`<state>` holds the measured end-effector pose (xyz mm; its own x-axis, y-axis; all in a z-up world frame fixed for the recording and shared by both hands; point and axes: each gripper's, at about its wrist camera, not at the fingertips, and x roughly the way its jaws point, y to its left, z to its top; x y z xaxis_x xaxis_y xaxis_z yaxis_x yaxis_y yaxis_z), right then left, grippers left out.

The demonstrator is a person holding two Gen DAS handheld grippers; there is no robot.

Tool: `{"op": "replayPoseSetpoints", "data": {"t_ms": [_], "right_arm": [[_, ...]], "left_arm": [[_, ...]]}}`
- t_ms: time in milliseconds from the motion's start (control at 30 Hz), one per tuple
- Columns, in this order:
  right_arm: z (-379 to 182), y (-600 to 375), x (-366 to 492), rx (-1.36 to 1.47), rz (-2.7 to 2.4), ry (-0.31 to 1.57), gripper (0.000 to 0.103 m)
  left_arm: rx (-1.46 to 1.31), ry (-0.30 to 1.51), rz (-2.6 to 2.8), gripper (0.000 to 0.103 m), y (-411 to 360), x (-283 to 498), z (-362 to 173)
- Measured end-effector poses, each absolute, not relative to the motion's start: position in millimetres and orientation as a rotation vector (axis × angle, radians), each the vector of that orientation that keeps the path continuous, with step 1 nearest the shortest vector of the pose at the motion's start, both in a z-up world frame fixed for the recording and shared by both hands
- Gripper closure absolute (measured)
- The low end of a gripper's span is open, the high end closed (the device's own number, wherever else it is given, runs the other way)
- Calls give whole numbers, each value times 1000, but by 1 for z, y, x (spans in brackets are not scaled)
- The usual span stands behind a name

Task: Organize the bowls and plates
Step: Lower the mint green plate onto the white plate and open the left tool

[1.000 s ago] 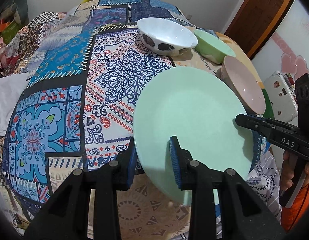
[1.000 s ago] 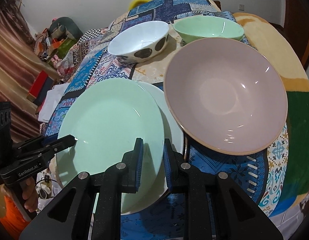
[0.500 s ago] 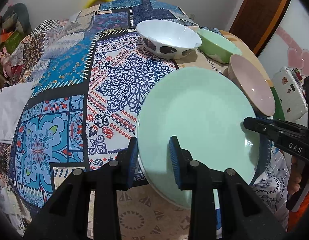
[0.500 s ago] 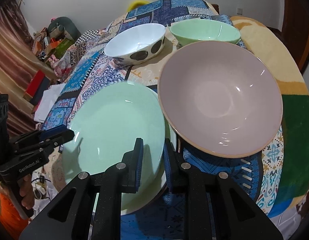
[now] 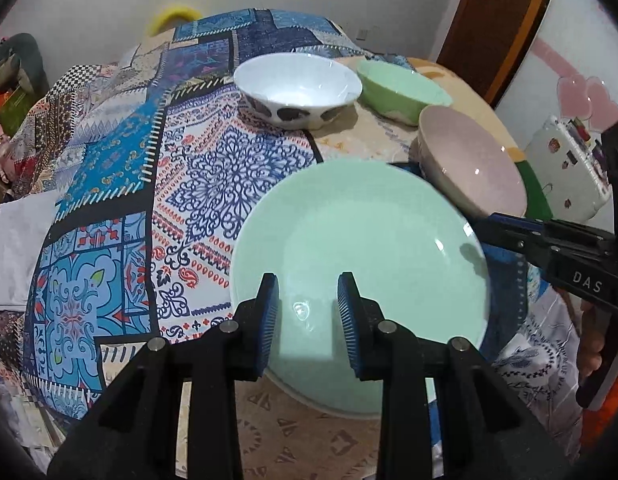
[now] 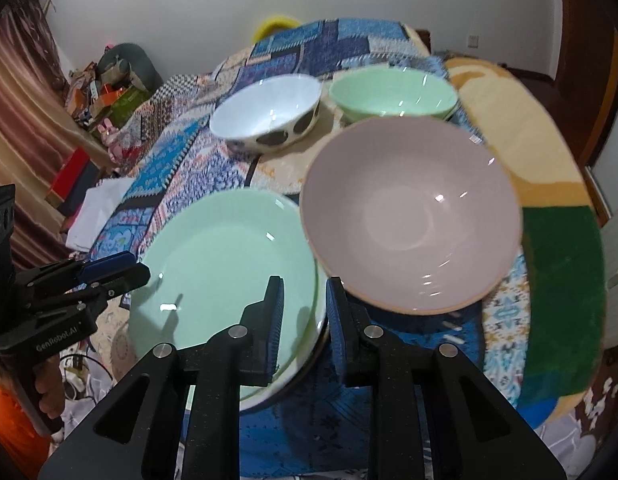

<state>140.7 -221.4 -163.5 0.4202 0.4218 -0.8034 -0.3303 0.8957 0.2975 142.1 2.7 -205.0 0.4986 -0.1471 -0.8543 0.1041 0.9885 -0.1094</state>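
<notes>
We are easing our right gripper (image 6: 303, 316) jaws off the green plate (image 6: 225, 264); left gripper (image 5: 307, 312) jaws slightly open, empty, hovering above it

"DAS" on right claw (image 5: 489, 228), "GenRobot.AI" on left claw (image 6: 121, 270)

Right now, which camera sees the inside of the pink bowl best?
The right wrist view: the pink bowl faces that camera, so its whole inside and rim show, a bit blurred. In the left wrist view the same bowl sits off to the right, seen at a slant, with only part of its inside showing.
</notes>
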Motion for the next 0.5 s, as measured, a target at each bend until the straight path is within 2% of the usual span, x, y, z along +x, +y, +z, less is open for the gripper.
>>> {"op": "replayPoseSetpoints", "data": {"t_ms": [133, 200, 267, 367, 500], "right_arm": [[-148, -232, 140, 94, 447, 984, 71], [-142, -237, 141, 93, 429, 959, 65], [-135, -245, 141, 99, 411, 933, 59], [-127, -258, 143, 118, 384, 902, 53], [-121, -271, 147, 126, 349, 877, 49]], "left_arm": [[-49, 999, -160, 72, -2, 143, -188], [-52, 972, -171, 65, -6, 145, -177], [-55, 938, -181, 52, -11, 147, -167], [-35, 894, -188, 39, -23, 151, -156], [-31, 872, -209, 29, -37, 161, -148]]}}
